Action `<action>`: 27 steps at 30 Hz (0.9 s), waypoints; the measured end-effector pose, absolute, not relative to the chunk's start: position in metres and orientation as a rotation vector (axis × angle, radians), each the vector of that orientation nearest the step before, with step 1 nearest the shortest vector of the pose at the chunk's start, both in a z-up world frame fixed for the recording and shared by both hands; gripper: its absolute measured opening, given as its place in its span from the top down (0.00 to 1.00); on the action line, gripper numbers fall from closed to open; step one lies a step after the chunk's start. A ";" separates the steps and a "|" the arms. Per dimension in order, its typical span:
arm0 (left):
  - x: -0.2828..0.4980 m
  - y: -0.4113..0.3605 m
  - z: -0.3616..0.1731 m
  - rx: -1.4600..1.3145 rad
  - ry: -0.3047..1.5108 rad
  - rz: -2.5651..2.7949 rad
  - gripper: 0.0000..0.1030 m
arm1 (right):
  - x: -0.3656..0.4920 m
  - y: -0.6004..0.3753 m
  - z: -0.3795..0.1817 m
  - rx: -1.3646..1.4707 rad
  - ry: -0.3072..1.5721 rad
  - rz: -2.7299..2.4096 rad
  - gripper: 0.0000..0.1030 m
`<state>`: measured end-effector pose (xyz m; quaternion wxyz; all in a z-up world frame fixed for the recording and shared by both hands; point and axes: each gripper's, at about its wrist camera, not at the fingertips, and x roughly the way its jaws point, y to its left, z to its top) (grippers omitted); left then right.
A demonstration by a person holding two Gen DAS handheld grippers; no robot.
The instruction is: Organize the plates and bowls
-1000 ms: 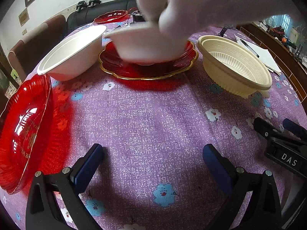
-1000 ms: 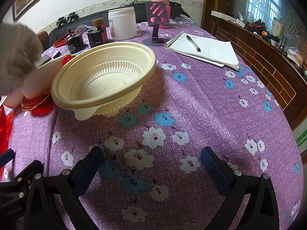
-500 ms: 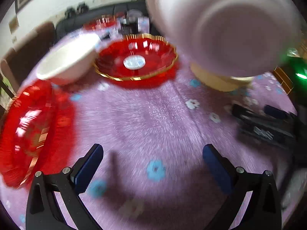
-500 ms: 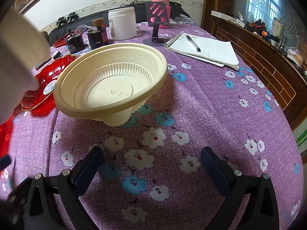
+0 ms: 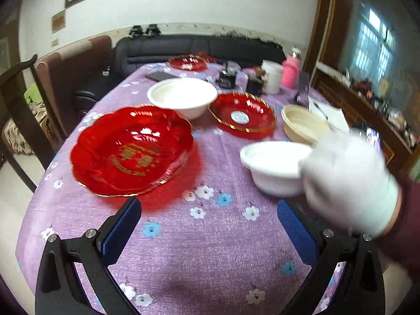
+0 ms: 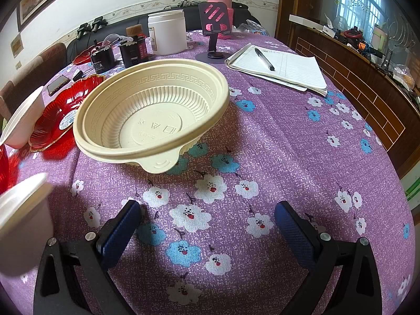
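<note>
The left tongs (image 5: 208, 225) are hanging released over the table (image 5: 210, 257), the 2 blue pads spread wide with nothing between them. At 2 o'clock from them, a white-gloved hand (image 5: 349, 181) is gripping the near rim of a small white bowl (image 5: 275, 166), which is sitting on the purple flowered cloth or just above it; blur is hiding which. At 10 o'clock a large red plate (image 5: 131, 152) with gold lettering is lying flat. Behind it, at 12 o'clock, a second white bowl (image 5: 182, 98) is standing, and just to its right a smaller red plate (image 5: 242, 115) with a gold edge is resting. A cream ribbed bowl (image 5: 302, 126) is standing at 1 o'clock, just beyond the held bowl. A third red plate (image 5: 187, 63) is sitting at the far end of the table.

The right tongs (image 6: 207, 227) are also hanging released and empty above the cloth. The cream ribbed bowl (image 6: 152, 115) is sitting straight ahead at 12 o'clock, its tab pointing toward the tongs. At 9 o'clock the small white bowl (image 6: 23, 215) is showing at the frame edge, blurred. At 10 o'clock the gold-edged red plate (image 6: 60, 115) is lying beside the cream bowl, with the other white bowl (image 6: 23, 120) touching or overlapping its left side. At 1 o'clock a notepad (image 6: 283, 68) is carrying a pen (image 6: 263, 59).
</note>
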<state>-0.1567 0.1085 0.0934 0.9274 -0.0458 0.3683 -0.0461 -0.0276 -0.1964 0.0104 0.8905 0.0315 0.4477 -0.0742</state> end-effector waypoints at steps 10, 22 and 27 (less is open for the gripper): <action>-0.157 0.118 0.086 -0.209 0.801 -0.123 0.00 | -0.028 -0.196 0.010 0.065 0.930 -0.154 0.01; -0.180 0.154 0.118 -0.201 0.576 0.163 0.00 | -0.028 -0.196 0.010 0.065 0.930 -0.154 0.01; -0.203 0.158 0.140 -0.142 0.423 0.317 0.00 | -0.028 -0.196 0.010 0.065 0.930 -0.154 0.01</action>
